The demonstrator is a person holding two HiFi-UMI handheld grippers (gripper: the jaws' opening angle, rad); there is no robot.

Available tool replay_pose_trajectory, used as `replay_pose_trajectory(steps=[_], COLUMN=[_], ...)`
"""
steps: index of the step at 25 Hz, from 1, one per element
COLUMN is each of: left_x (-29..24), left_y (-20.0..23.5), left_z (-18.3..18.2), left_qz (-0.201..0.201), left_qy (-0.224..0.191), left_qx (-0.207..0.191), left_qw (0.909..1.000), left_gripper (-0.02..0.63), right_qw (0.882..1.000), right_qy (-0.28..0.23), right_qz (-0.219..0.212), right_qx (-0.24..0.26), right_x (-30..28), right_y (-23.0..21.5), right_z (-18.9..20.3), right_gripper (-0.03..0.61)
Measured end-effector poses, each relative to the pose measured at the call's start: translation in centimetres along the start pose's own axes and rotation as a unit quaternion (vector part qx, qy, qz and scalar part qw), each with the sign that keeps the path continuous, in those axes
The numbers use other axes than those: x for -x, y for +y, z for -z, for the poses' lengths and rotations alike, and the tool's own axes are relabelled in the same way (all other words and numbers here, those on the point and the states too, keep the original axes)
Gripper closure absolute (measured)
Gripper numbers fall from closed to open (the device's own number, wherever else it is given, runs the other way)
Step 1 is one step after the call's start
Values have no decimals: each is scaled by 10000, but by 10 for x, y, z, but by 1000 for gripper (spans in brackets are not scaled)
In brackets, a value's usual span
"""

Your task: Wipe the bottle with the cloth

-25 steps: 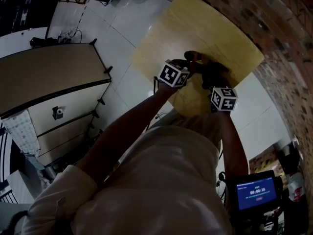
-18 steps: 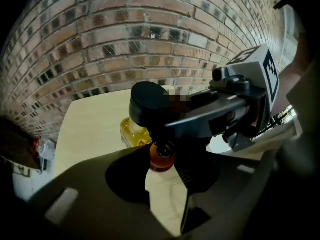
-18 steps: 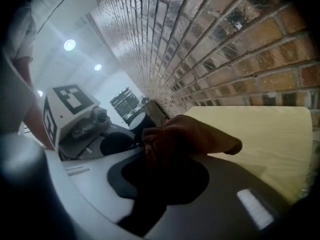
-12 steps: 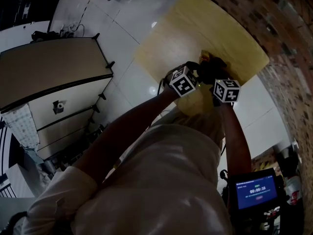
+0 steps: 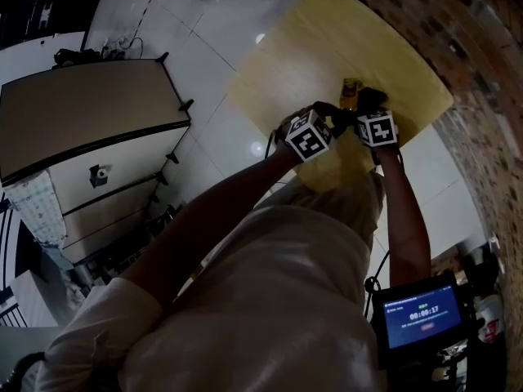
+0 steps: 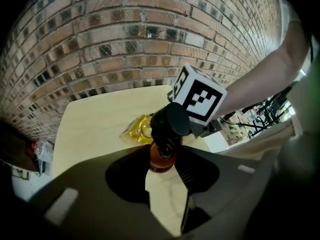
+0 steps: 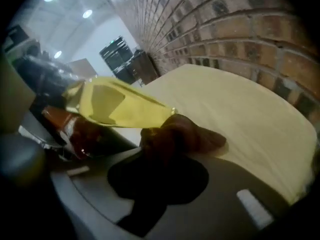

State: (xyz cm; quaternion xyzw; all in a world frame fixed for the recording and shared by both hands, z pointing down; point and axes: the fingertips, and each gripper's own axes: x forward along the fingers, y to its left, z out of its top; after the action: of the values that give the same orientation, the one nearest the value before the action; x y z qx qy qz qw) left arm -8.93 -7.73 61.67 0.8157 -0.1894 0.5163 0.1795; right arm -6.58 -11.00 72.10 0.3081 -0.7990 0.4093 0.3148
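A clear bottle [image 5: 351, 95] of yellow liquid with an orange cap [image 6: 162, 160] is held tilted over the pale wooden table [image 5: 327, 39]. My left gripper [image 6: 162, 163] is shut on the bottle's cap end, and its marker cube [image 5: 306, 135] shows in the head view. In the right gripper view the bottle [image 7: 115, 106] runs leftward, with its cap [image 7: 62, 121] at the left. My right gripper [image 7: 165, 154] is shut on a dark brown cloth [image 7: 185, 134] that presses against the bottle's side. The same cloth [image 6: 170, 123] hides part of the bottle in the left gripper view.
A brick wall [image 6: 125, 39] runs close behind the table's far edge. A white cabinet [image 5: 82, 129] stands on the tiled floor to the left. A small lit screen [image 5: 417, 321] sits low at the right. The person's arms and body fill the lower middle.
The right gripper with the cloth has moved farther out along the bottle, its cube now level with the left one. The left gripper has kept its hold and shifted only slightly.
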Motion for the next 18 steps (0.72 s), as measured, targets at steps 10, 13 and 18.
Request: replay_pose_trajectory(steps=[10, 13, 18], left_x=[-6, -6, -12], left_y=[14, 19, 16], left_z=[6, 10, 4], left_qz=[-576, -732, -688], left_qy=[-23, 22, -40], left_qx=[2118, 2608, 3183], left_qw=[9756, 9626, 9455], left_gripper=[434, 443, 437], right_qw=[9541, 9403, 9567], right_qy=[-2639, -2966, -2297], right_qz=[-790, -927, -46], right_qx=[-1173, -1388, -1789], right_x=[88, 85, 39], right_y=[53, 65, 28], right_z=[4, -11, 12], right_gripper=[515, 517, 518])
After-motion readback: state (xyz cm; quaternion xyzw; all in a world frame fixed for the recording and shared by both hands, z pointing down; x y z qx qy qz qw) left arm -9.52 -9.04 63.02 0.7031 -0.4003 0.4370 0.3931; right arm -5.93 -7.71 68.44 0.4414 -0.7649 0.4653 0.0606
